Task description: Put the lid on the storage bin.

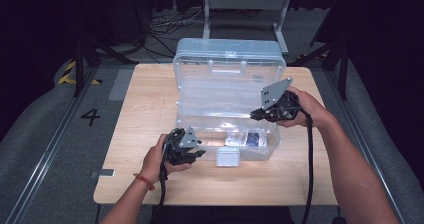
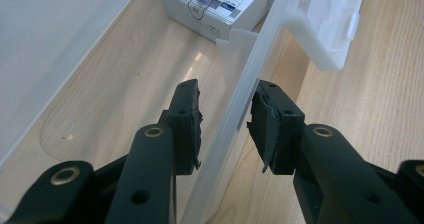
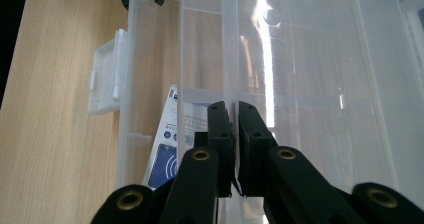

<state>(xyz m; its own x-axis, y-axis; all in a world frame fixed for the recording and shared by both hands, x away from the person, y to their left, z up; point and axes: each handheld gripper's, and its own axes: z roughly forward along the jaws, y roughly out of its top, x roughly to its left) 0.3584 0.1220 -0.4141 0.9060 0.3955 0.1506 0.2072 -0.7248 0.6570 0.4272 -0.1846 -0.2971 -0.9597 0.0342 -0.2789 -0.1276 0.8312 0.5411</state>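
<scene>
Between the parted jaws of the left gripper [image 2: 225, 121], the front wall of the clear plastic box [image 2: 240, 104] is straddled, untouched. Beyond them lies a white carton [image 2: 220, 9]. The right gripper [image 3: 235, 134] is clamped on the lid's edge [image 3: 229, 59].

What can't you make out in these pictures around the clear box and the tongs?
- Print on the white carton: cut off by the top edge, left gripper view.
- Small packets in the clear box: too small and glare-washed, high view.
- Right tongs: whether they pinch the lid edge, blurred by clear plastic.
</scene>
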